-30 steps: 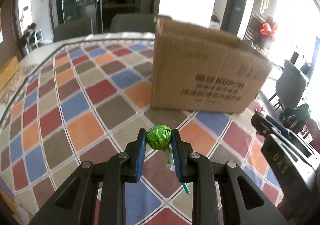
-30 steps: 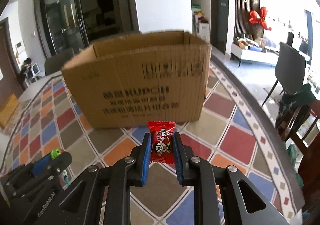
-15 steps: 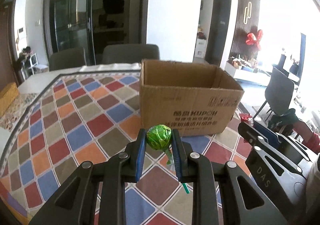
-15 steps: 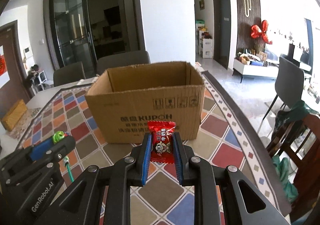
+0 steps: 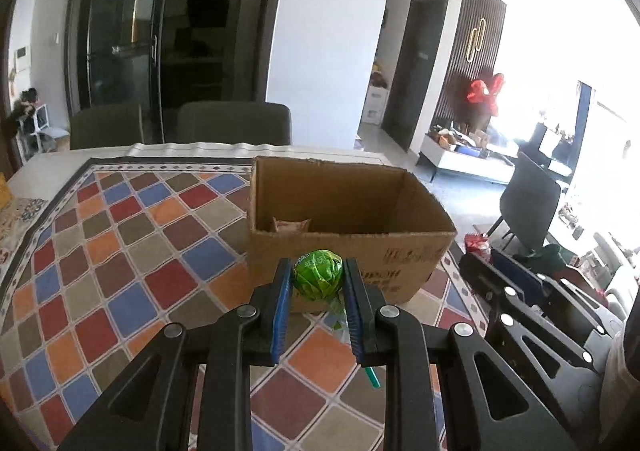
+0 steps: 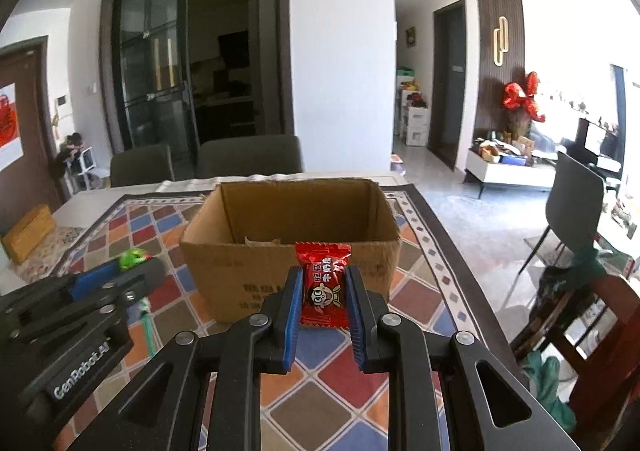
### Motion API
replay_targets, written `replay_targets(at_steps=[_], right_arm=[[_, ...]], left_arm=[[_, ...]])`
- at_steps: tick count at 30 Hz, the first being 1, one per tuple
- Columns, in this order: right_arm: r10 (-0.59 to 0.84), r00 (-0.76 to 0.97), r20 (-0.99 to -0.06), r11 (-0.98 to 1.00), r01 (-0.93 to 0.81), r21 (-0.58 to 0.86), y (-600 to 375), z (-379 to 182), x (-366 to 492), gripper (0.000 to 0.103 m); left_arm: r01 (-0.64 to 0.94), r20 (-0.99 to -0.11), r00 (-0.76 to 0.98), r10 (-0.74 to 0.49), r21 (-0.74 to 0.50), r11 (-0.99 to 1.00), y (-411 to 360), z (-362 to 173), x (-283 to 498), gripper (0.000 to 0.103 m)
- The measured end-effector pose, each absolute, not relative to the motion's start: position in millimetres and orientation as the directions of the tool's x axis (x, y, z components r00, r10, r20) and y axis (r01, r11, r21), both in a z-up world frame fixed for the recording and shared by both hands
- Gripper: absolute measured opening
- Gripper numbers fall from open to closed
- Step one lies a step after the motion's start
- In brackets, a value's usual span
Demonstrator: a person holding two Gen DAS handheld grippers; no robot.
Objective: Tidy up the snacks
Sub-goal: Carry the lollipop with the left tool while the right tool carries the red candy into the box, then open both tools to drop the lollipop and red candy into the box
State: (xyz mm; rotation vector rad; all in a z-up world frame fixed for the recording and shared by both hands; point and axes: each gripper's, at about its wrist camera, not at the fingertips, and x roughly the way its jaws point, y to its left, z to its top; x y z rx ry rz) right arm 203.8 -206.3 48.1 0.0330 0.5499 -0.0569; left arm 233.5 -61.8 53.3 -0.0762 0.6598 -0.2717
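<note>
The left claw is clamped on the head of a green lollipop, its stick hanging below the jaws. The right claw is closed on a red candy packet, gripped by its sides. Both claws are held above the patterned tabletop, short of the open cardboard box, which stands just ahead of them. At least one wrapped snack already lies inside the box.

Risks from here:
- The lollipop head is round; a loose grip may let it rotate or slip out
- Release before the claws clear the near wall drops the snacks onto the tabletop
- The claws sit close together and may collide over the box
</note>
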Motion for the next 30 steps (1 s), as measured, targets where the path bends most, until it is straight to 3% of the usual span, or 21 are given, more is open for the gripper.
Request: replay_targets(at_steps=[9,18,30], right_arm=[[0.028,0.823,-0.567,0.999,-0.003,0.045,-216.0,70.8,258.1,0.022],[0.065,0.745,-0.664,0.998,-0.038,0.055,-228.6,77.5,315.4,0.022],[0.044,0.639,-0.768,0.999,-0.028,0.034,-231.8,64.1,370.7,0.022]], left_arm=[[0.300,-0.602,0.748,-0.281,-0.071,0.951,-81.6,82.2,280.0,0.025],[0.345,-0.671,0.681,-0.293,-0.059,0.937,-98.9,91.9,330.6,0.025],[0.306,-0.759,0.601,-0.249,-0.069,0.949,-105.4,64.3,393.4,0.026]])
